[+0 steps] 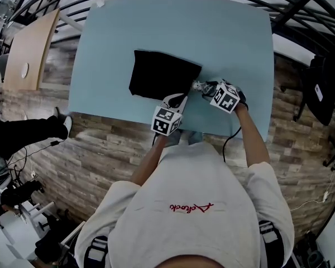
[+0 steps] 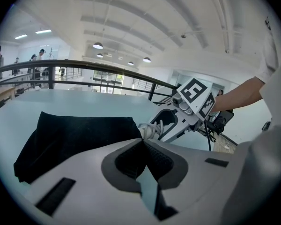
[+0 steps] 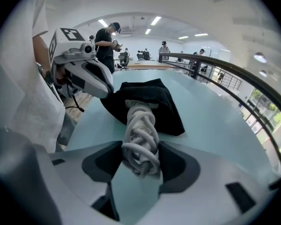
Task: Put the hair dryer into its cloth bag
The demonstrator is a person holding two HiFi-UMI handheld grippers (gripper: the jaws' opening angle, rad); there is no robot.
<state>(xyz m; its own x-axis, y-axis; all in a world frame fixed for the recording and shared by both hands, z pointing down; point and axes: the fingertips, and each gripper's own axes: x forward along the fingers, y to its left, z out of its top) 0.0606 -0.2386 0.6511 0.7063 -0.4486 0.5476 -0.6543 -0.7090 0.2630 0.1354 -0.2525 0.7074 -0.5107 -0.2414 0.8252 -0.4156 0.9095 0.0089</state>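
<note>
The black cloth bag (image 1: 159, 74) lies on the light blue table (image 1: 128, 27). My left gripper (image 1: 177, 100) is at the bag's near right corner. Its jaws are closed, pinching the bag's edge (image 2: 107, 135). My right gripper (image 1: 204, 86) is just right of the bag's opening, and its pads press on a coiled white cord (image 3: 140, 135). The cord runs from the jaws into the mouth of the bag (image 3: 150, 95). The hair dryer's body is hidden inside the cloth. In the left gripper view, the right gripper (image 2: 165, 125) holds the cord (image 2: 152, 129) beside the bag.
A wooden table (image 1: 28, 49) stands off to the left. A black chair (image 1: 324, 88) stands at the right. Someone's dark-trousered leg (image 1: 22, 133) shows at the left edge. A black railing (image 1: 301, 4) curves behind the table. Bare tabletop lies beyond and right of the bag.
</note>
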